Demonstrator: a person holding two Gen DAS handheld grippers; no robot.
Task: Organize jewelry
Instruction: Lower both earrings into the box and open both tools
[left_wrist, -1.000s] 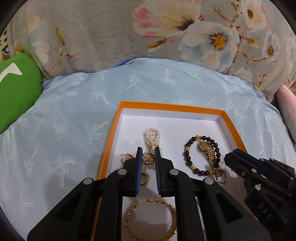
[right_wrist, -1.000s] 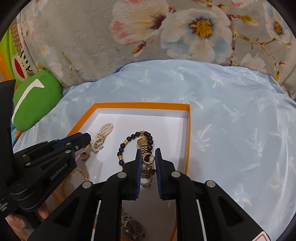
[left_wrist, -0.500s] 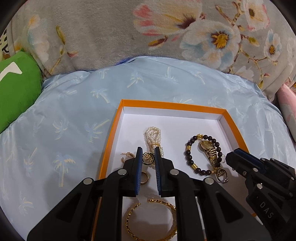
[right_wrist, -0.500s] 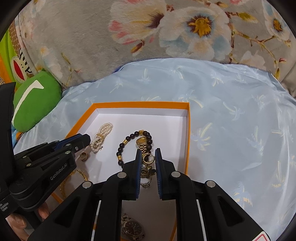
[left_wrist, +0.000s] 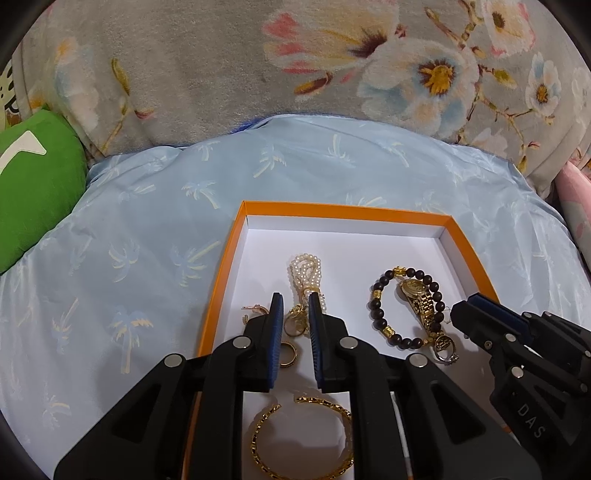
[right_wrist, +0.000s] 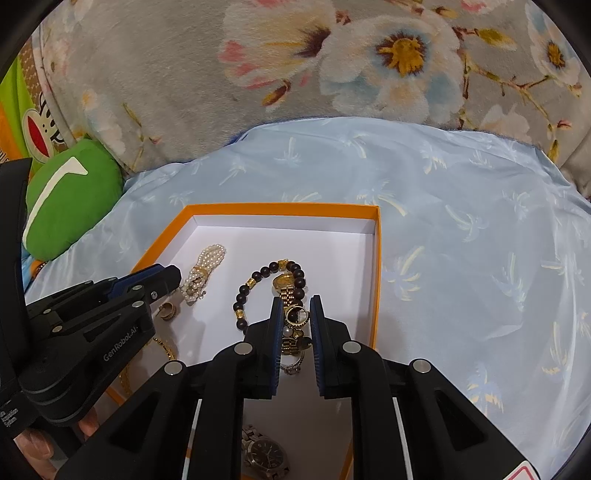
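Observation:
An orange box with a white inside (left_wrist: 347, 210) (right_wrist: 376, 258) lies on a light blue cloth. In it are a pearl bracelet (left_wrist: 306, 271) (right_wrist: 203, 273), a dark bead bracelet (left_wrist: 380, 321) (right_wrist: 247, 291), a gold watch (left_wrist: 417, 295) (right_wrist: 286, 286), a gold bangle (left_wrist: 303, 435), rings (left_wrist: 288, 354) (right_wrist: 293, 363) and a steel watch (right_wrist: 264, 454). My left gripper (left_wrist: 295, 306) hovers over the pearl bracelet's clasp, jaws slightly apart and empty. My right gripper (right_wrist: 293, 308) hovers over the gold watch strap and rings, jaws slightly apart and empty.
A grey floral blanket (left_wrist: 332, 66) rises behind the blue cloth (left_wrist: 147, 240). A green cushion (left_wrist: 33, 177) (right_wrist: 70, 195) lies at the left. A pink item (left_wrist: 576, 199) sits at the right edge.
Both grippers have drawn back slightly from the box, so the jewelry sits a little farther up the views. Jaw gaps are unchanged.

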